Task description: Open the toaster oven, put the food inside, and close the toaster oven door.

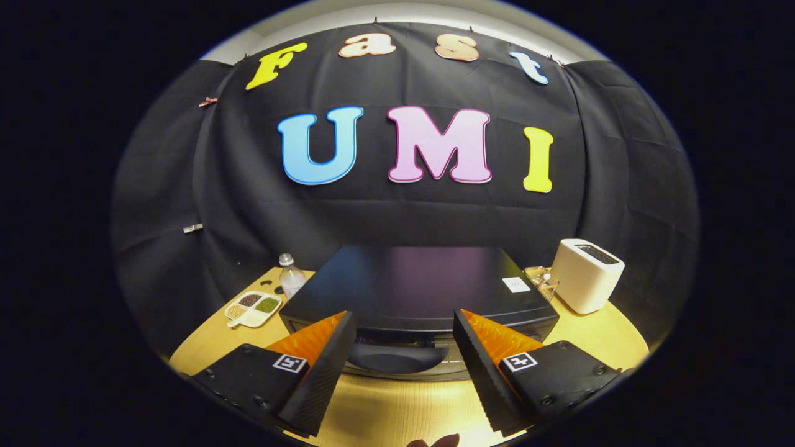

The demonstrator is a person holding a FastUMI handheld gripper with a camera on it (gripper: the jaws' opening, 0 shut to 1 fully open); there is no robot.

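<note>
Sitting on the wooden table (pixel 596 335), the black toaster oven (pixel 416 285) lies just ahead of the gripper (pixel 404 372), seen from above its flat top; its door handle (pixel 397 357) shows between the two fingers, which stand wide apart and touch nothing. Left of the oven: a clear bottle (pixel 290 276) and a divided tray of grains (pixel 253 308). Right of it: a white toaster (pixel 586 275), just beside a small clear item I cannot identify
</note>
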